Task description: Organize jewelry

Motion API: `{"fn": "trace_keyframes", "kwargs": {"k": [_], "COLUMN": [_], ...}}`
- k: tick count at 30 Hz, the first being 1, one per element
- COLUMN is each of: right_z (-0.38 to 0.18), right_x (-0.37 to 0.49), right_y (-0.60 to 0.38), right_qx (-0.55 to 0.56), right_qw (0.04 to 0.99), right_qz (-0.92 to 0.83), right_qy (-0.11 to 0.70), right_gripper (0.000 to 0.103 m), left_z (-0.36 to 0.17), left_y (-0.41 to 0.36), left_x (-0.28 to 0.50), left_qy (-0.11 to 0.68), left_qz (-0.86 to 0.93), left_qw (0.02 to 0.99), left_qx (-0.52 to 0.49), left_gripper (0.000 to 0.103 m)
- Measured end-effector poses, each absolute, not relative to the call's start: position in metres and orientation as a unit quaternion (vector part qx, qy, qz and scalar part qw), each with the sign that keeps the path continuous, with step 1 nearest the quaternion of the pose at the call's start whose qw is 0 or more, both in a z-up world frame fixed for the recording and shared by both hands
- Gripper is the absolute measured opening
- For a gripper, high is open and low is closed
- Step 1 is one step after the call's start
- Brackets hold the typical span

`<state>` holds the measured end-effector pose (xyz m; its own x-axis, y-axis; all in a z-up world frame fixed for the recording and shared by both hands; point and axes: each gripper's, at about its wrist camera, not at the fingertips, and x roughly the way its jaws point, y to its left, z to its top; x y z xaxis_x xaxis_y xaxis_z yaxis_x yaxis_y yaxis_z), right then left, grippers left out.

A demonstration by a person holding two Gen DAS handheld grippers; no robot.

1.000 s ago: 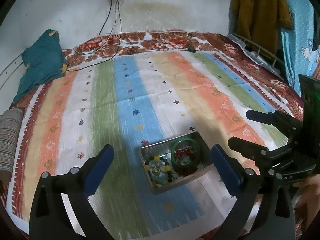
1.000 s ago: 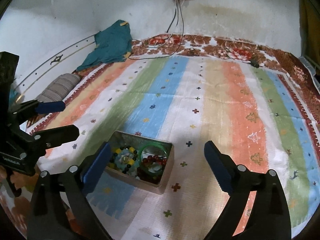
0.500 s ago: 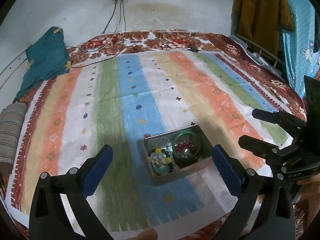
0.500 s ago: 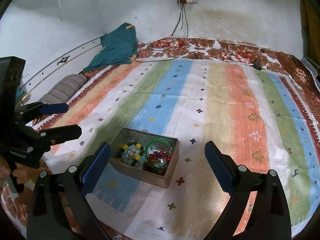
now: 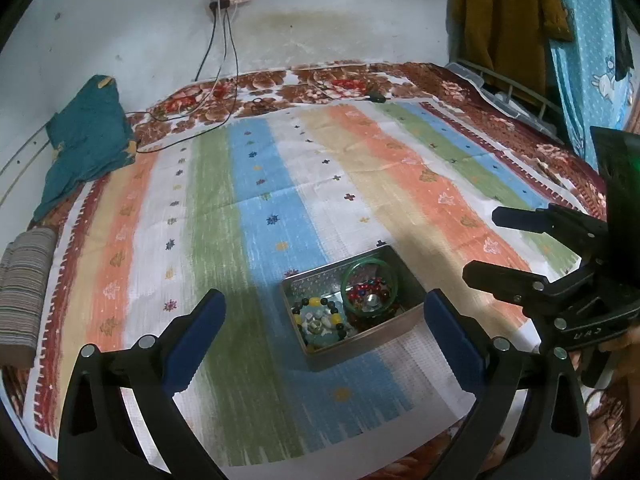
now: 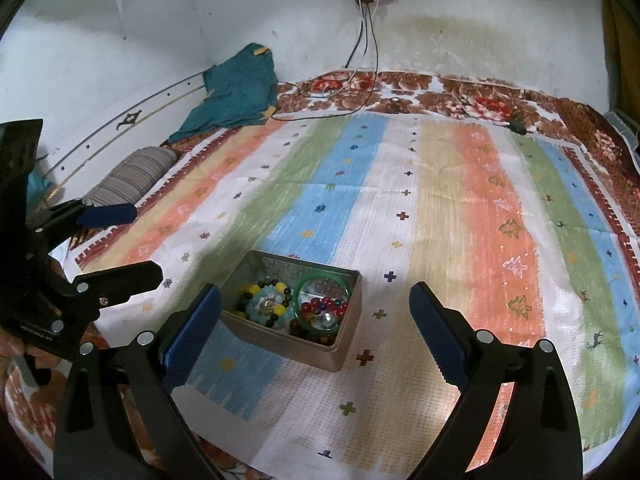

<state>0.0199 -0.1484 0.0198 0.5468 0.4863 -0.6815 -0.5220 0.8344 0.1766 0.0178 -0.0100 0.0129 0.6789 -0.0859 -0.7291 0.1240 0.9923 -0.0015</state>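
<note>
Currently: all visible jewelry in metal tin (image 5: 394, 330) on striped bed cover (image 5: 256, 208) | left gripper (image 5: 324, 344), right gripper (image 6: 316, 330): jaws apart, empty, above it | stage: sorted or unsorted, undetermined.

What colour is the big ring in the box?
Green; the bangle shows best in the right wrist view.

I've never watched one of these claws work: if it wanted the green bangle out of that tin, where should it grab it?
Probably from straight above. The green bangle lies roughly flat in the right half of the metal tin, over loose beads, so one finger could drop inside the ring and one outside, pinching the exposed rim away from the tin's wall. Both claws hang open.
</note>
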Motion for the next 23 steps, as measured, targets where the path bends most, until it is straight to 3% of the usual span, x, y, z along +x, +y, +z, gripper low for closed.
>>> {"fn": "trace_keyframes", "kwargs": {"k": [23], "right_z": [0.0201], "right_x": [0.0193], "right_y": [-0.1483], "right_qx": [-0.012], "right_qw": [0.877], "right_qz": [0.291], "right_qy": [0.382], "right_gripper": [0.095], "left_z": [0.0109], "left_y": [-0.0079], "left_x": [0.0202], "left_qy": [0.410], "left_qz": [-0.063], "left_qw": [0.910], "left_qx": [0.009], "left_gripper": [0.097]}}
